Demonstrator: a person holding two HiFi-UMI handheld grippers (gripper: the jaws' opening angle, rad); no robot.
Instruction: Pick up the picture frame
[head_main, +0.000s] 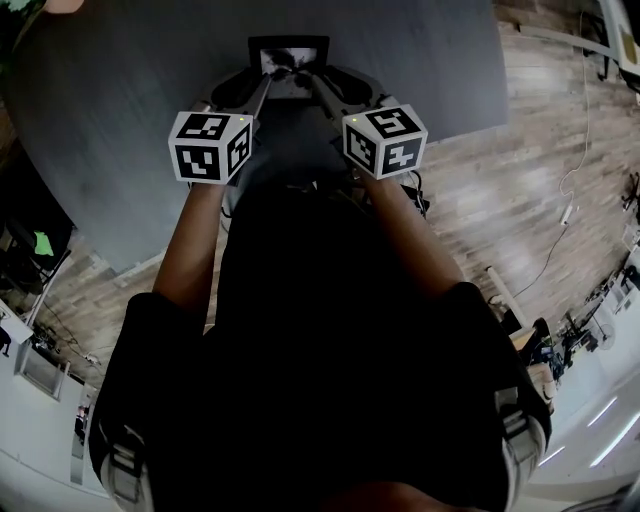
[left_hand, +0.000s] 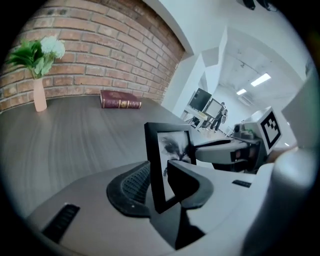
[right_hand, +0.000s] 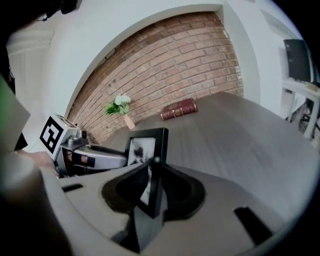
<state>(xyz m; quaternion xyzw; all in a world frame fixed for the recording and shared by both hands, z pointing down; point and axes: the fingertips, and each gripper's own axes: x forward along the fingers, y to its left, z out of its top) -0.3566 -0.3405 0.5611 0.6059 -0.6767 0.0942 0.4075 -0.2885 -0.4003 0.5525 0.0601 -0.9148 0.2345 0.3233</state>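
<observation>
Upright picture frame (head_main: 289, 62) pinched at both side edges; left hand-held gripper (left_hand: 159, 186) clamped on left edge; right hand-held gripper (right_hand: 152, 187) closed on right edge; straight ahead of both, equally near; by counter's (head_main: 100, 150) near edge.

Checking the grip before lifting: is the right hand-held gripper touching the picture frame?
Touching. The right gripper view shows the right hand-held gripper with both jaws pressed against the picture frame.
</observation>
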